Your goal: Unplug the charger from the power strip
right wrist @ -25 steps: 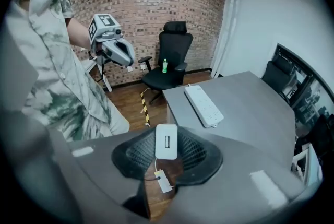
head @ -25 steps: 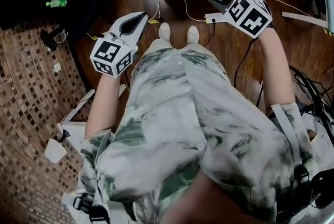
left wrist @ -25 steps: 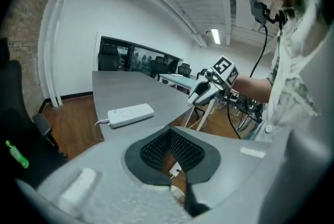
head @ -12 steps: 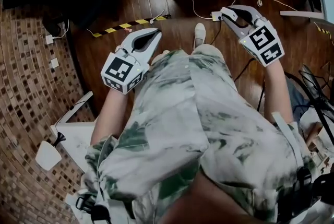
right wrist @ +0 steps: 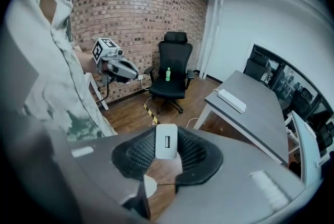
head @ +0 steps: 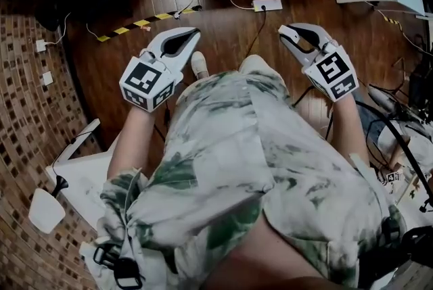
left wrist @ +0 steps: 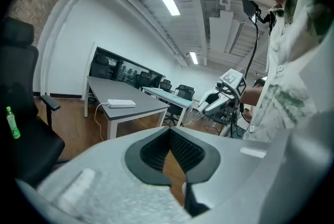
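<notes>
My right gripper [right wrist: 167, 137] is shut on a small white charger [right wrist: 166, 143], which stands upright between the pads with its USB port facing the camera. In the head view the right gripper [head: 292, 34] hangs over the wooden floor, away from the grey table [right wrist: 255, 113]. The white power strip [right wrist: 231, 100] lies on that table, also seen from the left gripper view as the power strip [left wrist: 121, 104]. My left gripper [head: 190, 34] is held in front of the person's body, and the left gripper [left wrist: 169, 133] has its jaws together with nothing between them.
A second white power strip [head: 266, 5] with cables lies on the floor ahead. Yellow-black tape [head: 145, 23] crosses the floor. A black office chair [right wrist: 171, 74] holding a green bottle [right wrist: 168, 74] stands by the brick wall. Cables and gear [head: 406, 113] crowd the right.
The person has backed off and turned from the grey table, which slid out of the head view's top. Both grippers moved with the body; the floor power strip came into view.
</notes>
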Action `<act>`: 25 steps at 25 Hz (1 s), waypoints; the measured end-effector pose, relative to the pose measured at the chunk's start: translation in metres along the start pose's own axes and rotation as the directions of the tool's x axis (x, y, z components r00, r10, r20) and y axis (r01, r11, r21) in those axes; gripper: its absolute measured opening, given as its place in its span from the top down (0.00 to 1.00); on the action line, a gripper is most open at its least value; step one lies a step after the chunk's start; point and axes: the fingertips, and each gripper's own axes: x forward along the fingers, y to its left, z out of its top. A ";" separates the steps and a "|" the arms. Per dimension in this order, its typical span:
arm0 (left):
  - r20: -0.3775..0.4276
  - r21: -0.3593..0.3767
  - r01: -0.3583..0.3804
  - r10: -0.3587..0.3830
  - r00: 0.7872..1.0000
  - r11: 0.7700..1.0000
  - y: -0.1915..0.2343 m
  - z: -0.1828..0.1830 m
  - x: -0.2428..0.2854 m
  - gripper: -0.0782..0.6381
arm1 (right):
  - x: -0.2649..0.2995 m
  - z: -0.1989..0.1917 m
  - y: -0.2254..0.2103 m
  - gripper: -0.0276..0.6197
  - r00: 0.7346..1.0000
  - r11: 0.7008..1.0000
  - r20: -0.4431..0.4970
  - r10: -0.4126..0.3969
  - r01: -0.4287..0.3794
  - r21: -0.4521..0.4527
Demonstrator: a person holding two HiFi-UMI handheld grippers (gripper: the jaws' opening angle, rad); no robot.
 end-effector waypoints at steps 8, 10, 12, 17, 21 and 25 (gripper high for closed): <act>-0.035 0.083 0.029 -0.026 0.999 0.996 -0.080 -0.020 -0.003 0.89 | -0.053 -0.048 0.060 0.80 0.999 1.000 0.048 -0.022 0.021 0.014; -0.038 0.086 0.044 -0.041 0.998 0.995 -0.115 -0.025 0.003 0.89 | -0.071 -0.072 0.078 0.80 0.998 0.999 0.066 -0.016 0.014 0.033; -0.034 0.101 0.069 -0.066 0.997 0.992 -0.156 -0.031 0.012 0.89 | -0.087 -0.100 0.099 0.80 0.996 0.998 0.092 -0.013 0.007 0.067; -0.034 0.100 0.109 -0.106 0.994 0.989 -0.249 -0.059 0.015 0.89 | -0.110 -0.157 0.165 0.80 0.990 0.989 0.137 0.016 -0.035 0.140; -0.051 0.101 0.114 -0.109 0.993 0.988 -0.299 -0.083 0.012 0.89 | -0.121 -0.189 0.199 0.80 0.987 0.988 0.154 0.052 -0.074 0.139; -0.055 0.104 0.121 -0.116 0.992 0.987 -0.330 -0.085 -0.003 0.89 | -0.137 -0.189 0.226 0.80 0.982 0.990 0.177 0.070 -0.090 0.108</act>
